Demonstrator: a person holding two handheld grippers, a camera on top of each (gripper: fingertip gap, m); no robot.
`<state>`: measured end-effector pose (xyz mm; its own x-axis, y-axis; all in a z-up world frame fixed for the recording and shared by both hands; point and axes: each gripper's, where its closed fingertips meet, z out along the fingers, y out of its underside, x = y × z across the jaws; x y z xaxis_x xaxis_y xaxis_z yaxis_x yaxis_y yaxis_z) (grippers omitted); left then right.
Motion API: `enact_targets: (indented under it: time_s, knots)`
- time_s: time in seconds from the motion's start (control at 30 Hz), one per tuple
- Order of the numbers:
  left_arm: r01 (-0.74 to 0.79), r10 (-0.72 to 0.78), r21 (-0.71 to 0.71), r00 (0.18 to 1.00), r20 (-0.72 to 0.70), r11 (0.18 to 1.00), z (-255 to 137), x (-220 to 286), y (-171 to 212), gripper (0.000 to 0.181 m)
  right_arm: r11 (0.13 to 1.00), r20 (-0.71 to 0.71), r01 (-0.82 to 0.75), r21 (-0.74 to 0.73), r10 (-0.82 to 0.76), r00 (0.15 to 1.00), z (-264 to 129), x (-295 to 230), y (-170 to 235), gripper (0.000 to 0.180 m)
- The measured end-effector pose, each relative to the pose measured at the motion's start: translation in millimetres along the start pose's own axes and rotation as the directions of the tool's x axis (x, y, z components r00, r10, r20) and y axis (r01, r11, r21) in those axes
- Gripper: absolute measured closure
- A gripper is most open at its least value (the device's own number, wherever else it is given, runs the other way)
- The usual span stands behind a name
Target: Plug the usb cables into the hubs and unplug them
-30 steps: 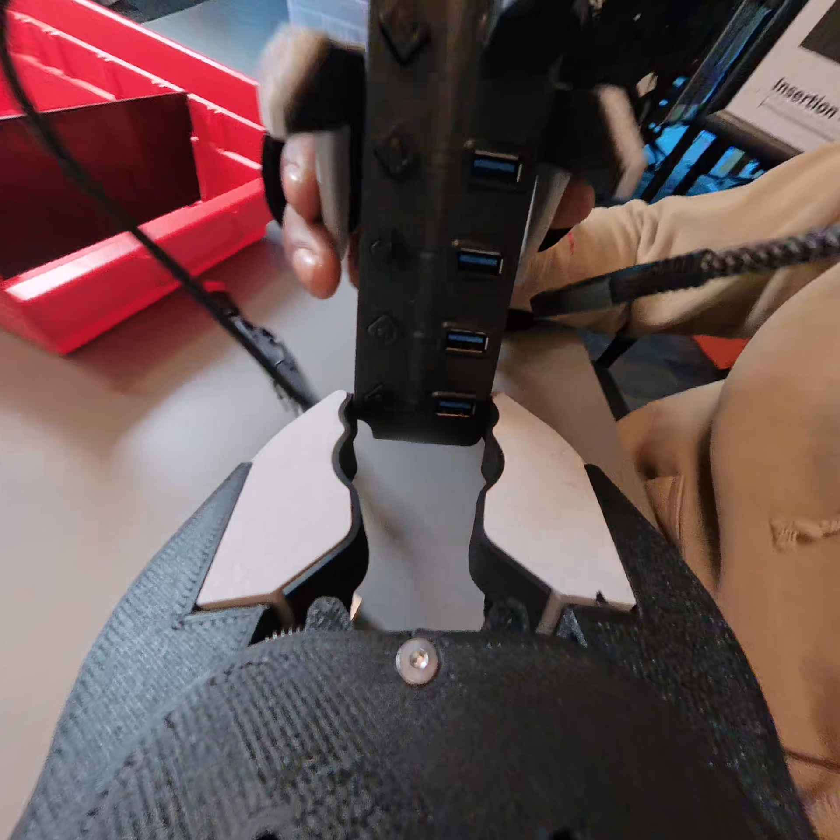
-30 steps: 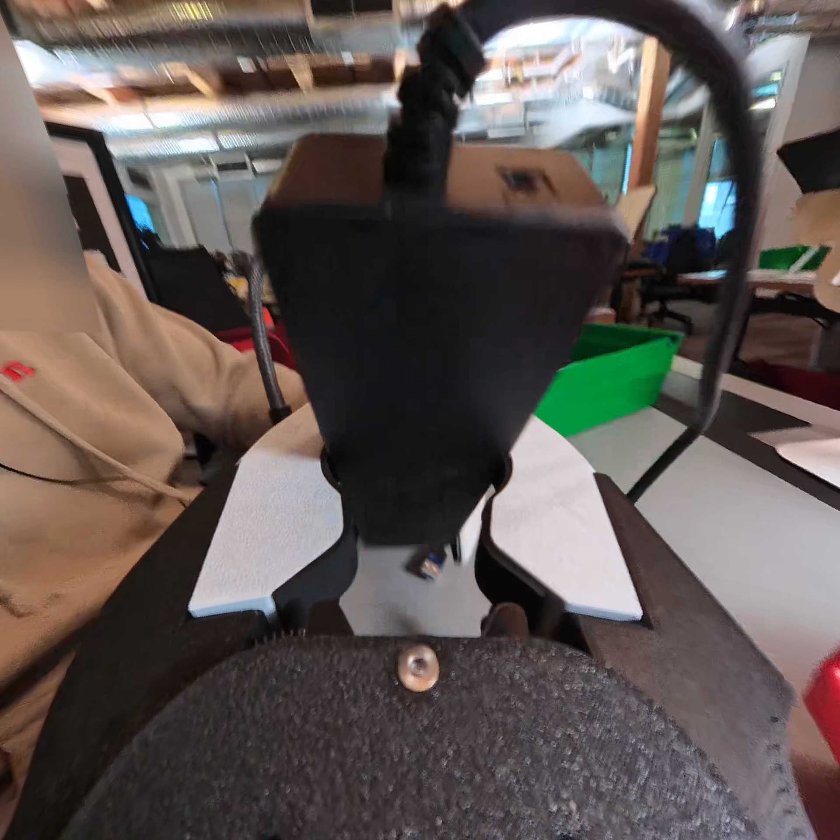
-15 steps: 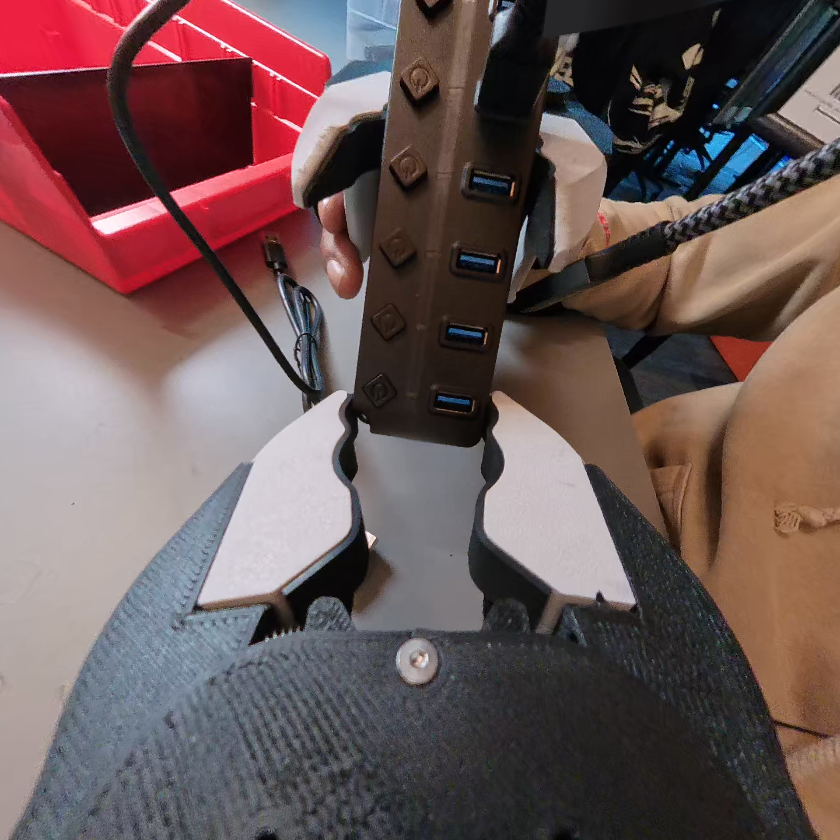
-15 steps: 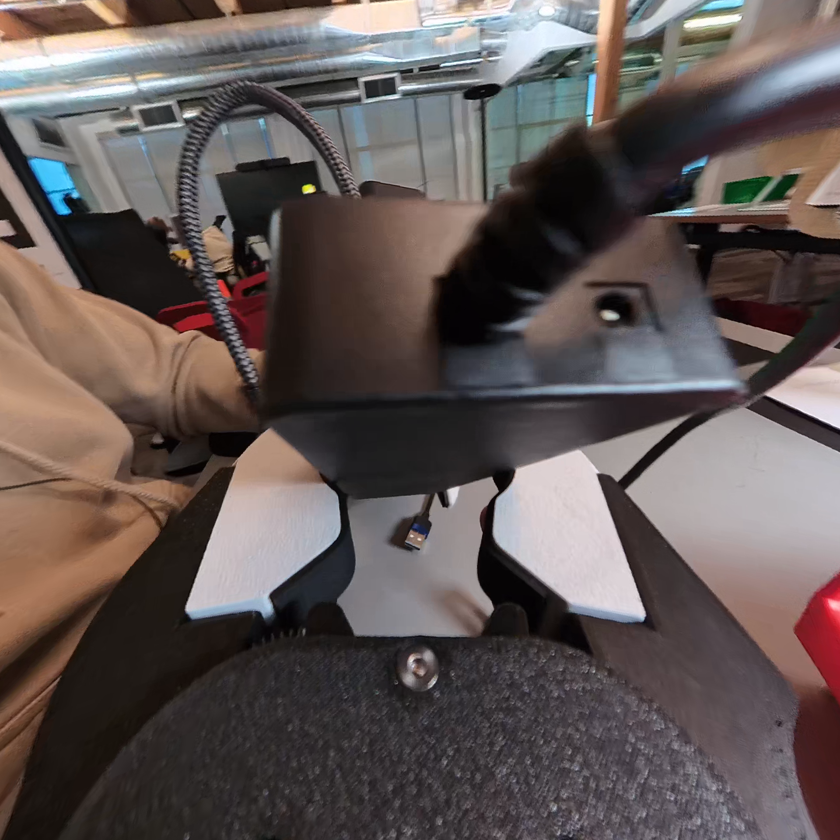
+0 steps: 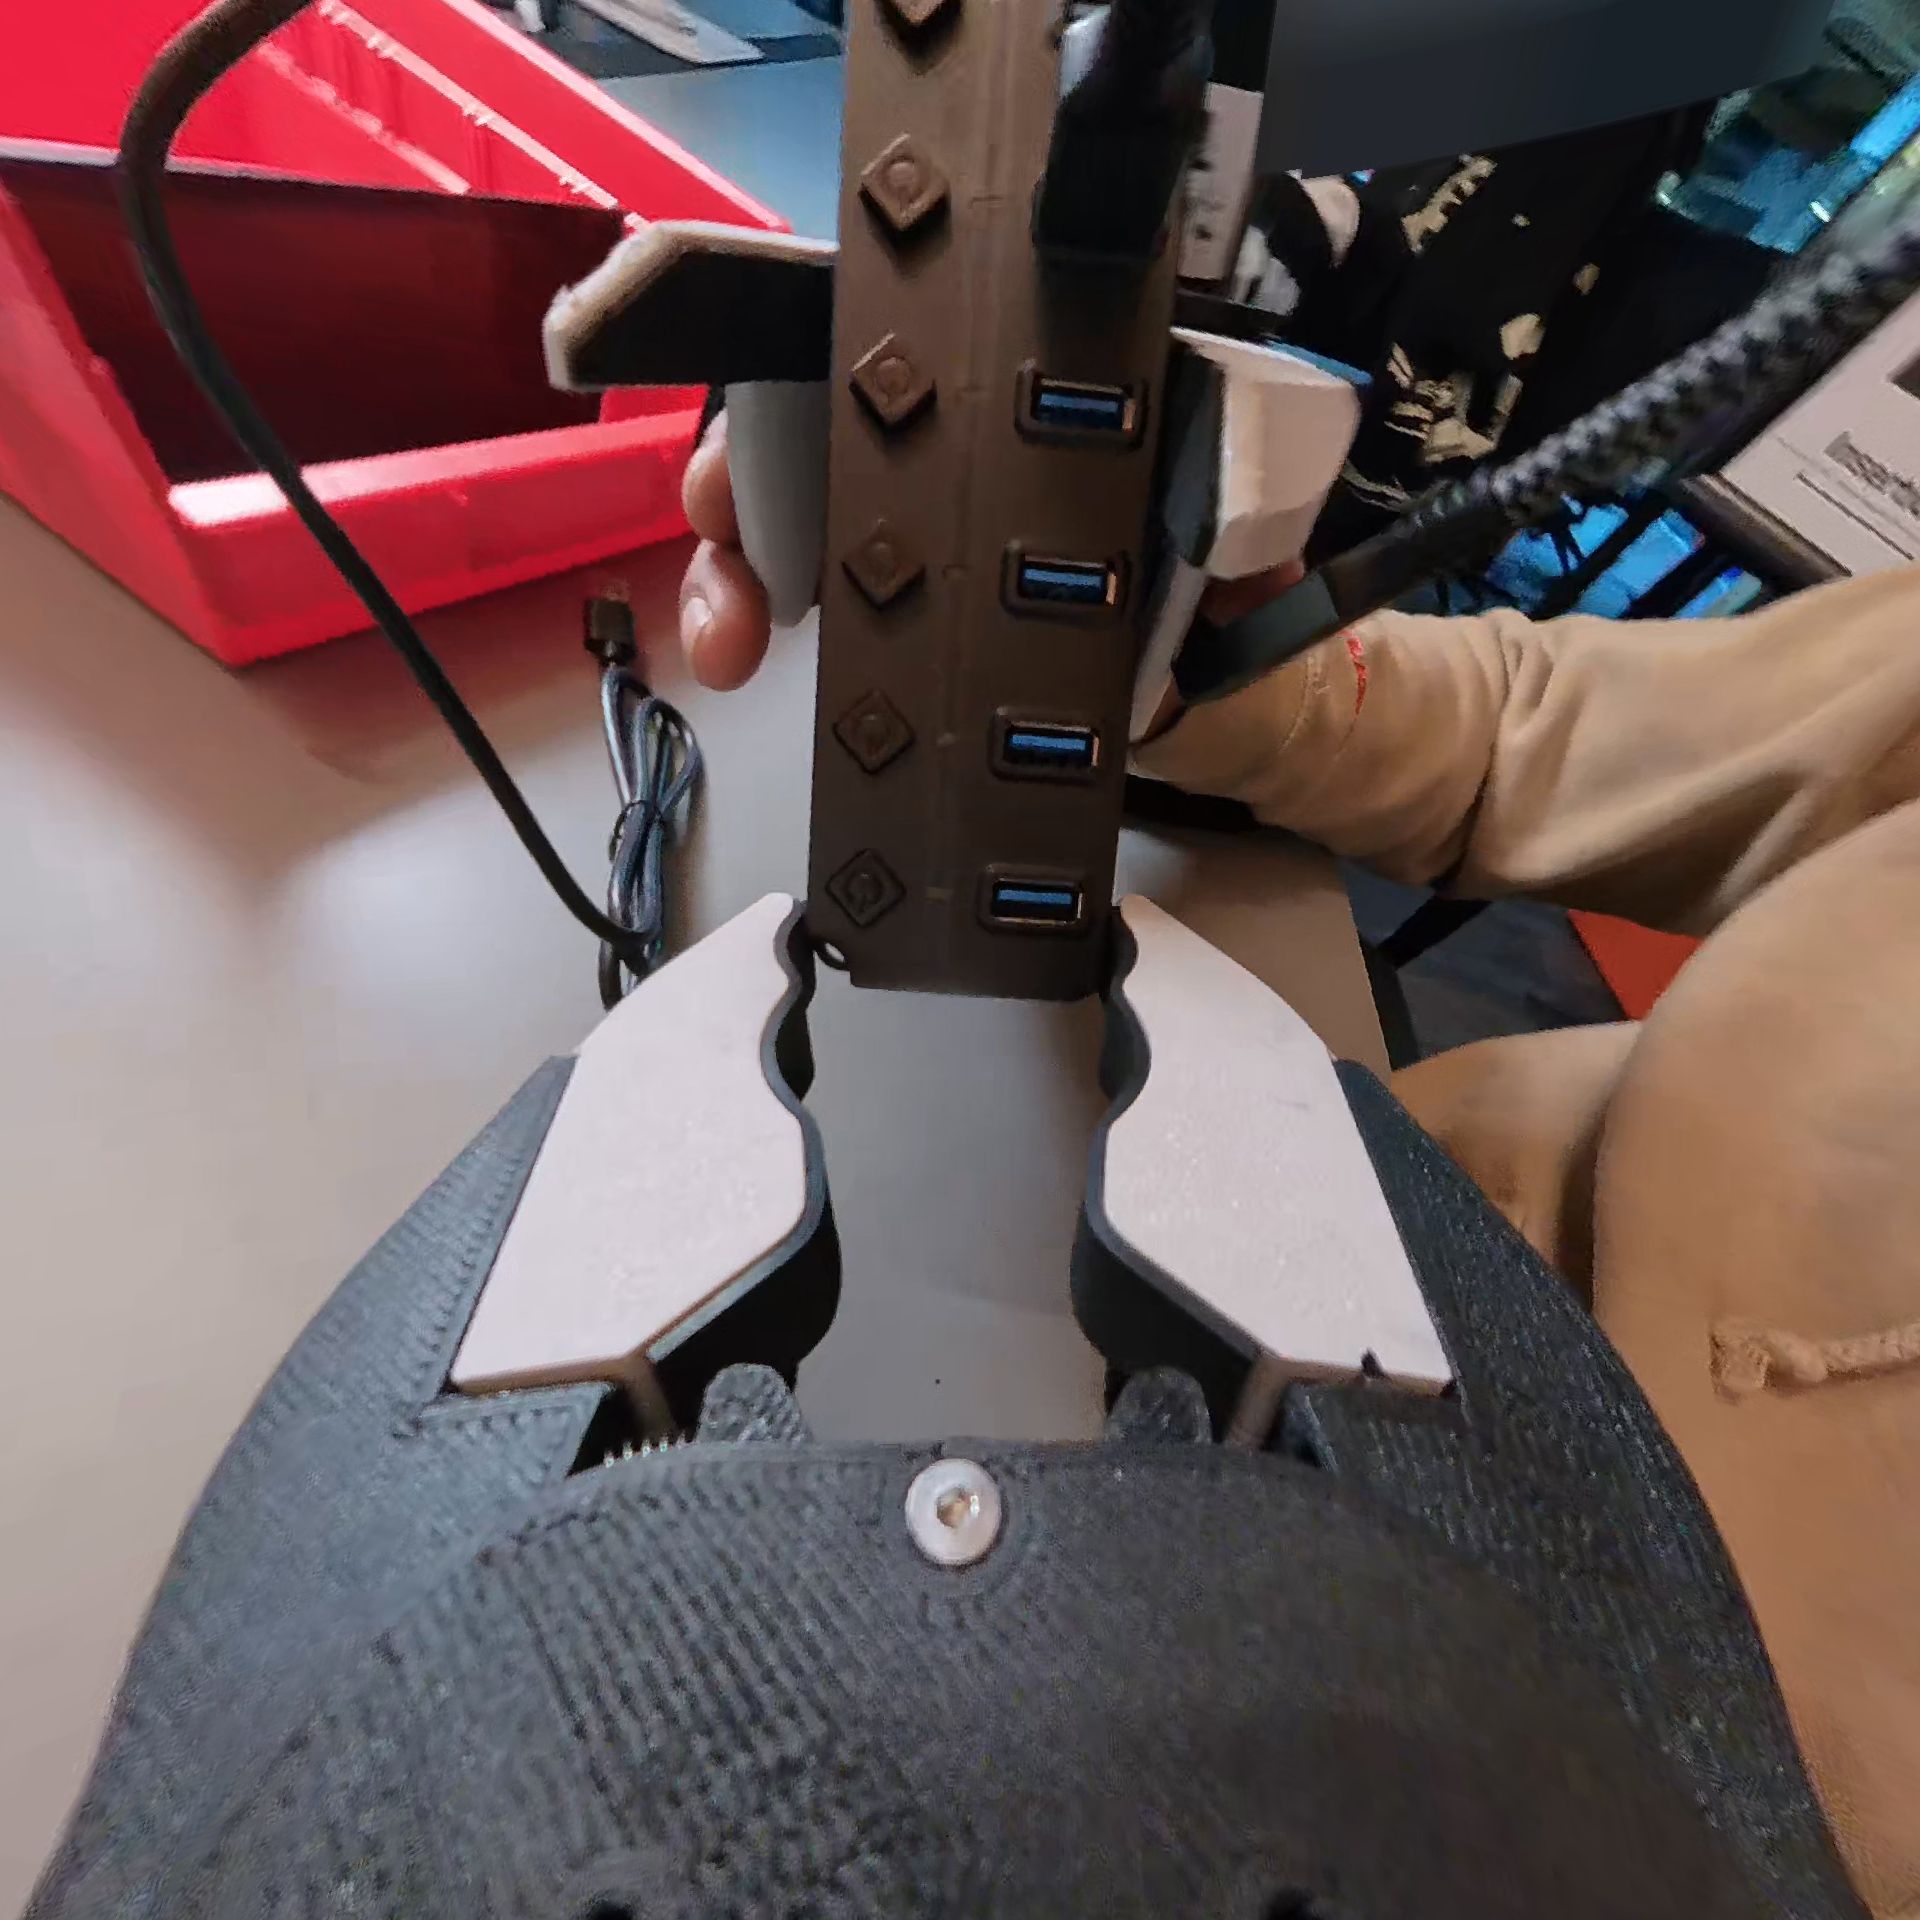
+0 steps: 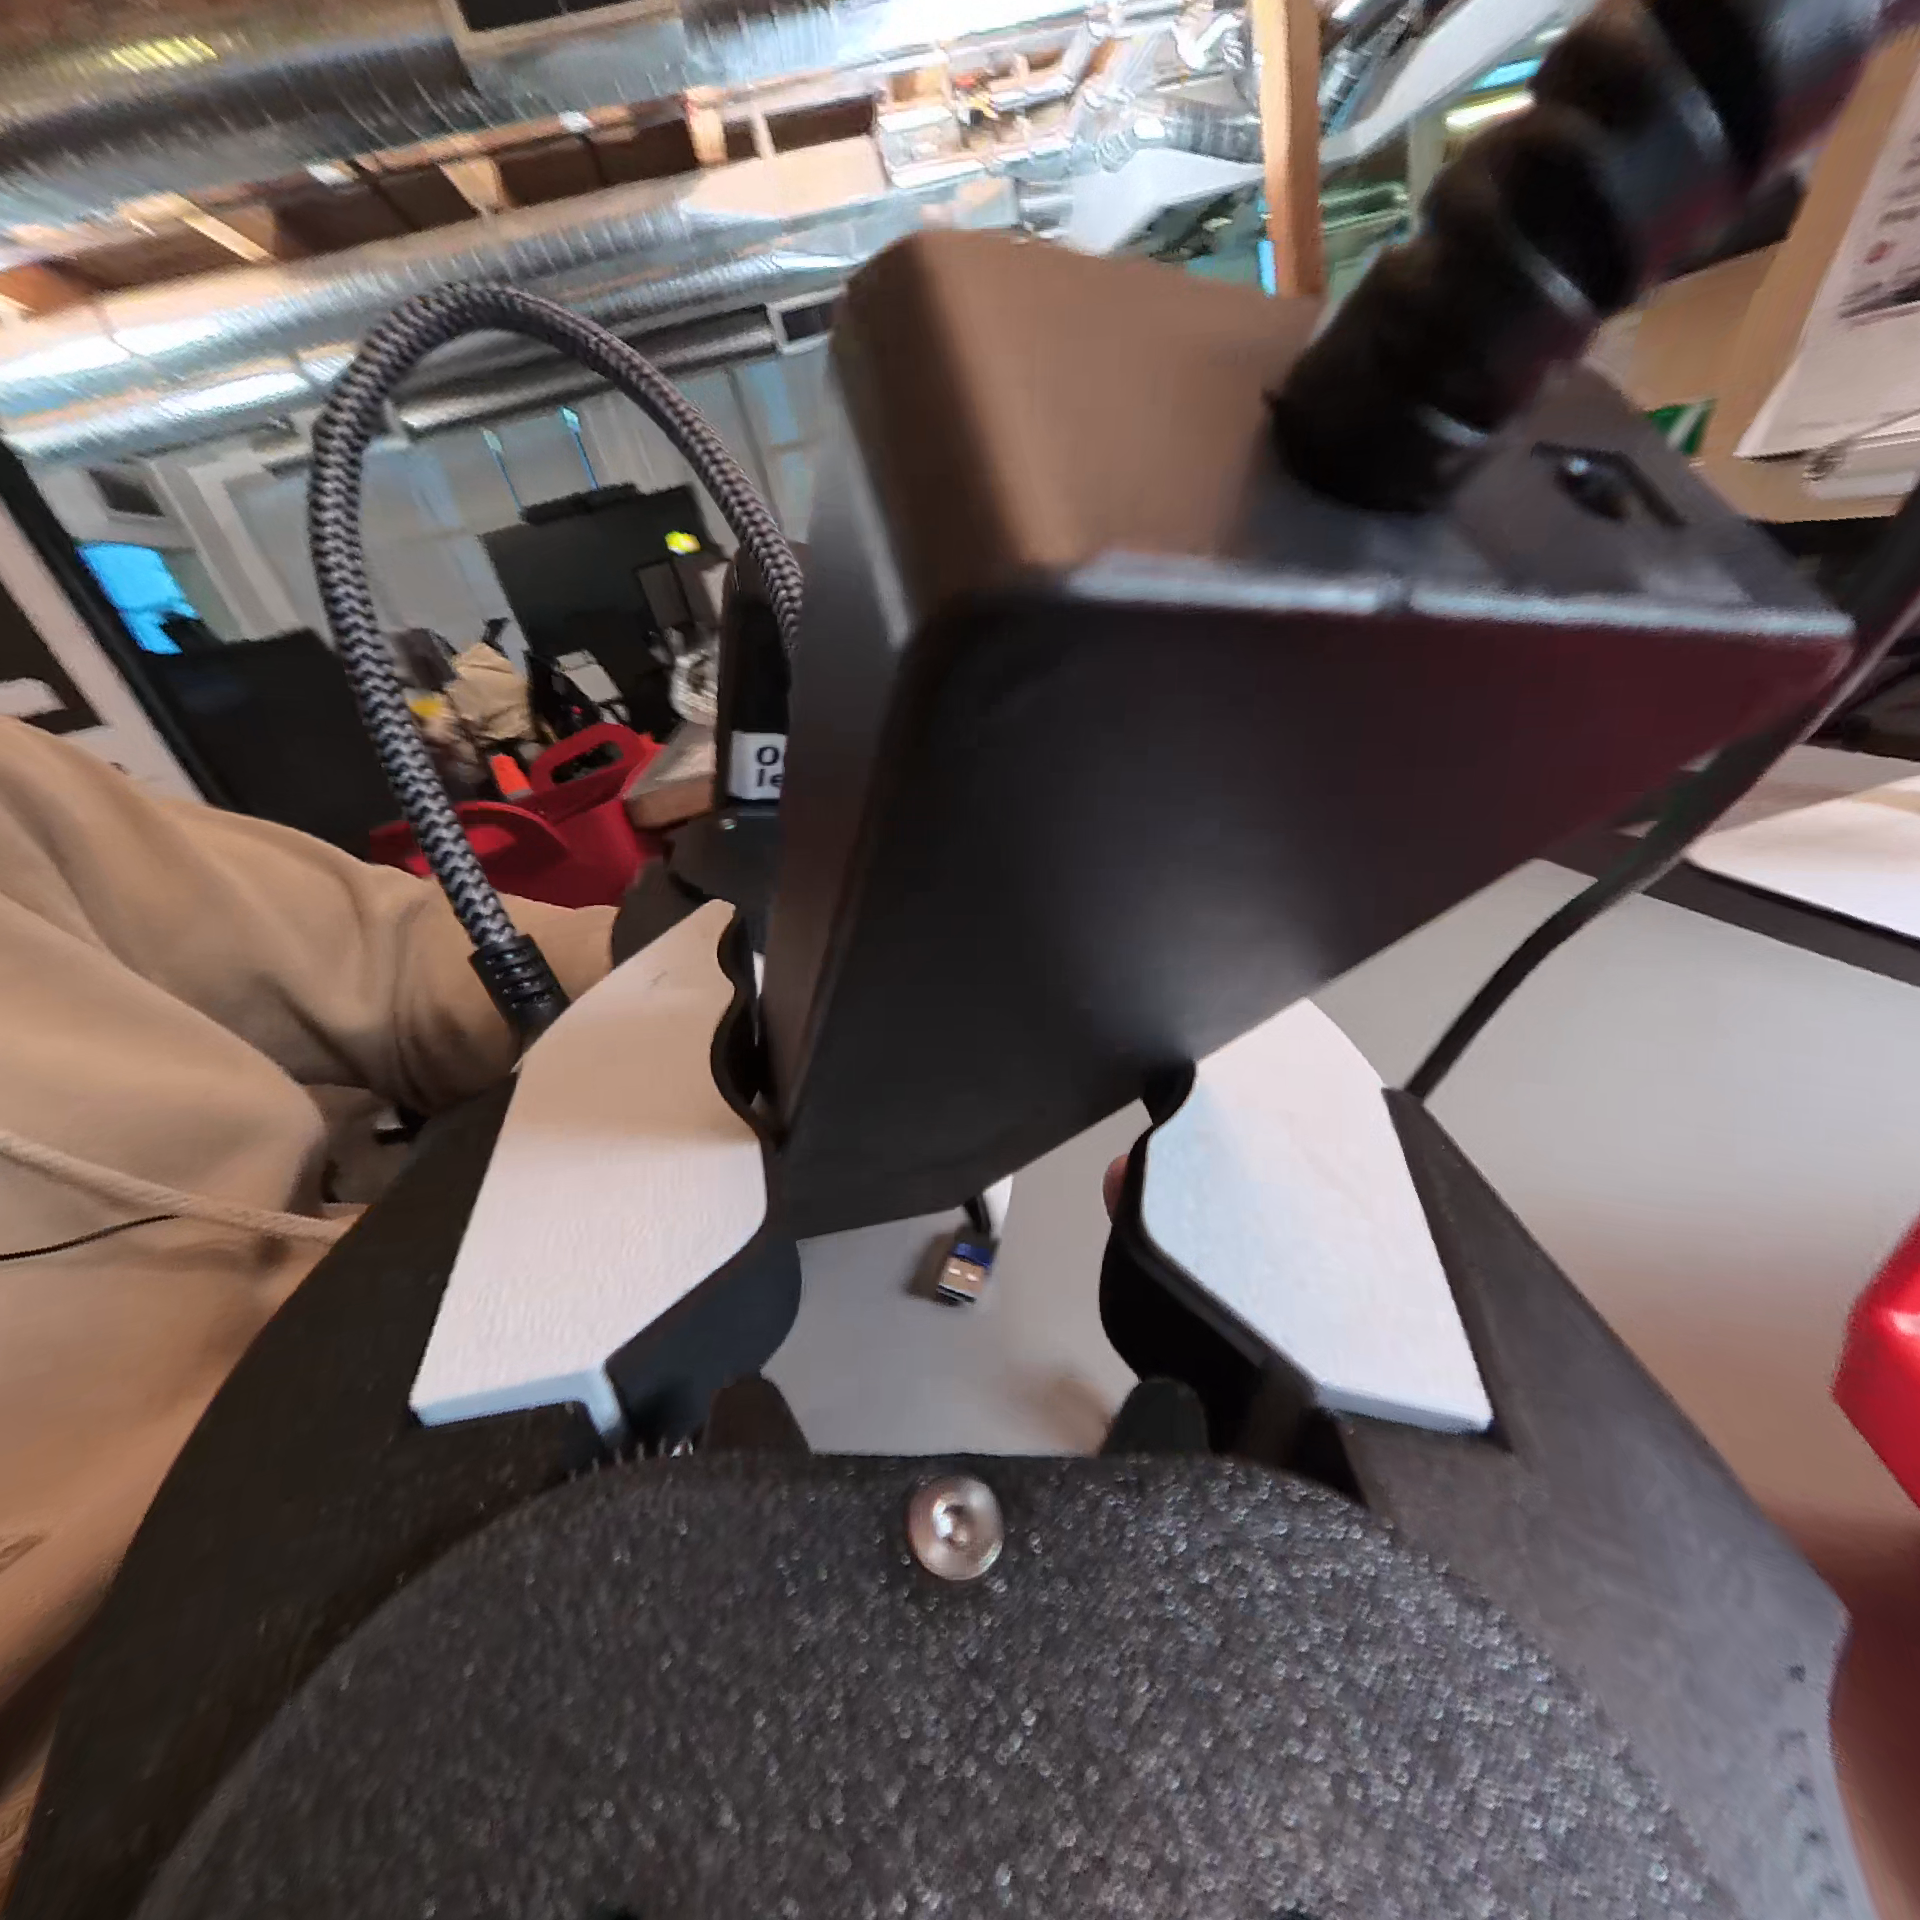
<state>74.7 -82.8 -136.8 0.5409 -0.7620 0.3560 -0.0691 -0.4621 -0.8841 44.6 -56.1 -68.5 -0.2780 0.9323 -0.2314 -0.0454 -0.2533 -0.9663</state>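
Note:
A dark USB hub (image 5: 935, 623) with a row of blue ports and diamond buttons stands up from my left gripper (image 5: 956, 935), which is shut on its near end. One black plug (image 5: 1112, 135) sits in a port near the hub's far end. My right gripper (image 5: 966, 384) clamps the same hub higher up. In the right wrist view the right gripper (image 6: 977, 1039) is shut on the hub's plain back (image 6: 1195, 790), which is tilted. The hub's thick black lead (image 6: 1475, 332) leaves its end. A loose blue-tipped USB plug (image 6: 961, 1262) lies on the table below.
A red bin (image 5: 416, 499) stands at the back left of the beige table (image 5: 208, 935). A thin black cable (image 5: 312, 520) loops past it, beside a small bundled cable (image 5: 644, 748). A person's tan sleeve (image 5: 1558, 748) and a braided cable (image 5: 1662, 416) fill the right.
The hub has tilted and swung in the right wrist view, showing more of its end face. In the left wrist view the right gripper has turned around the hub; the red bin shifted right.

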Motion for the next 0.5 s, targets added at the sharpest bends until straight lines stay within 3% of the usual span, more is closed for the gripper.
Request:
enact_targets:
  time_s: [0.1,0.17,0.27,0.37,0.5]
  knots:
    - [-0.106,0.107,0.059,0.994,-0.003,0.993,-20,2,-19,0.121,0.999,0.031,-0.011,0.035,0.01,0.999,-6,-1,-9,0.108]
    - [-0.183,0.182,0.024,0.982,0.046,0.983,-39,-11,-22,0.124,0.998,0.033,-0.021,0.056,0.019,0.999,-11,2,-15,0.11]
    - [-0.24,0.264,-0.18,0.957,0.123,0.954,-63,-46,7,0.13,0.998,0.022,-0.023,0.066,0.022,1.0,-16,8,-18,0.111]
    - [-0.229,0.278,-0.371,0.957,0.084,0.9,-70,-64,50,0.133,0.999,0.021,-0.02,0.048,0.019,1.0,-17,10,-16,0.111]
    - [-0.258,0.311,-0.521,0.95,0.015,0.813,-62,-66,86,0.134,0.999,0.027,-0.012,0.033,0.011,1.0,-16,8,-14,0.112]
